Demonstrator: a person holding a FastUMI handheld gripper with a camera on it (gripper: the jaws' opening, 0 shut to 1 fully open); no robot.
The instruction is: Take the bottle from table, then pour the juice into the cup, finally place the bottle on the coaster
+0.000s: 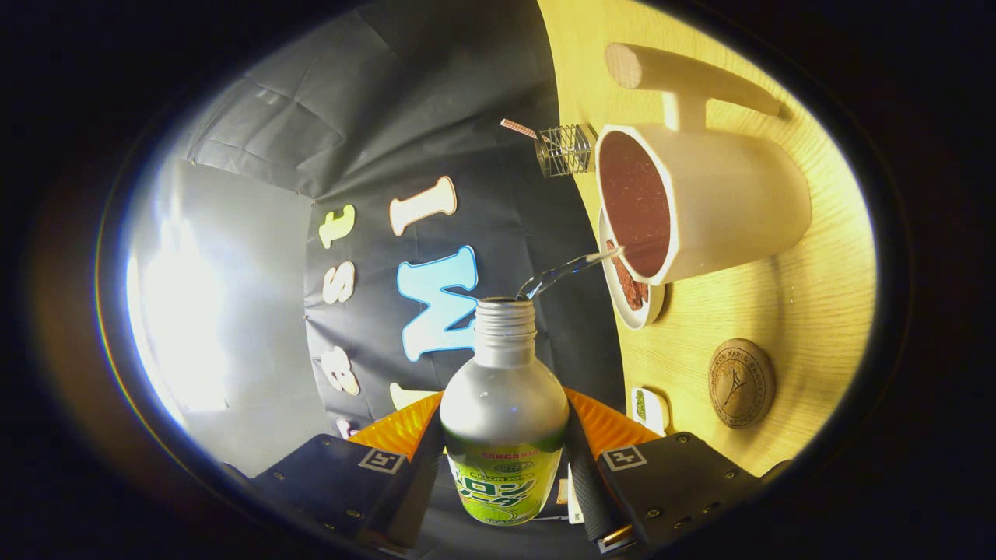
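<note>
As claw [504,459] clamps one bottle [504,404] (tilted) — one cup [724,210], one coaster [741,383].

bottle [504,424] held between the two fingers of the gripper [502,467], its open mouth close to the cup's rim, a thin stream running into the cup [700,204], cup on a saucer [626,292] on the table [817,311], coaster [741,383] beside the saucer, small wire basket [566,149] beyond the cup

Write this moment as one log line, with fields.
phase: pouring | gripper: shut on green-labelled silver metal bottle | clear stream entering white cup | round cork coaster: bare
</note>
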